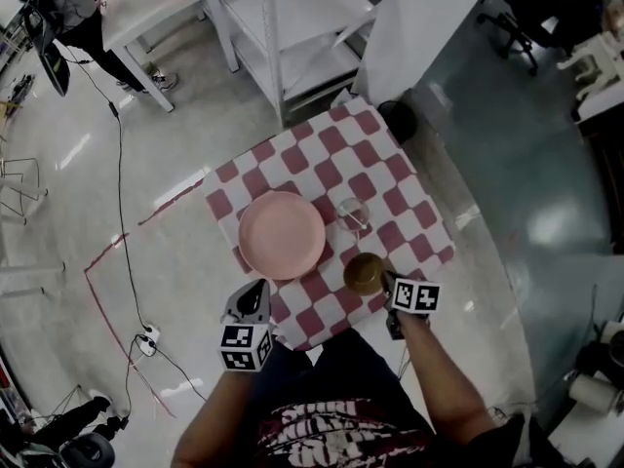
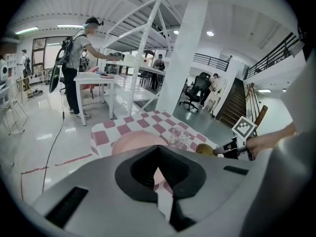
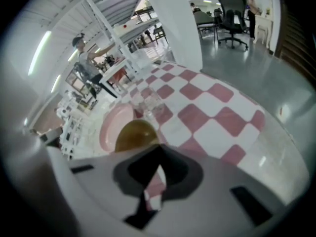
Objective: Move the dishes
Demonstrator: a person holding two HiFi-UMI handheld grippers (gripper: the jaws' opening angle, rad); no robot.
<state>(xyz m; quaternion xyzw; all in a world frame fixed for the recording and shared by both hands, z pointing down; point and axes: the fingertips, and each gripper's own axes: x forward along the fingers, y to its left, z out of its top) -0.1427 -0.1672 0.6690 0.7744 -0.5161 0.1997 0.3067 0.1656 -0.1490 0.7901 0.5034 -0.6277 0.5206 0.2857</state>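
Note:
A small table with a red-and-white checked cloth [image 1: 375, 169] carries a pink plate [image 1: 282, 234], a clear glass [image 1: 353, 213] and a brown bowl [image 1: 365, 273]. My left gripper [image 1: 257, 292] hovers at the table's near edge just short of the plate, jaws together and empty. In its own view the left gripper [image 2: 158, 151] points at the plate [image 2: 136, 141], with the glass [image 2: 178, 135] and bowl [image 2: 205, 148] to the right. My right gripper [image 1: 388, 281] sits right beside the bowl's near rim, jaws together. Its own view puts the right gripper [image 3: 157, 151] just behind the bowl [image 3: 136, 134].
A white shelf rack [image 1: 292, 27] and a white pillar [image 1: 419, 18] stand beyond the table. Farther back left is a white table [image 1: 146, 8] with a person [image 2: 74, 68] at it. A cable and power strip [image 1: 146, 339] lie on the floor at left.

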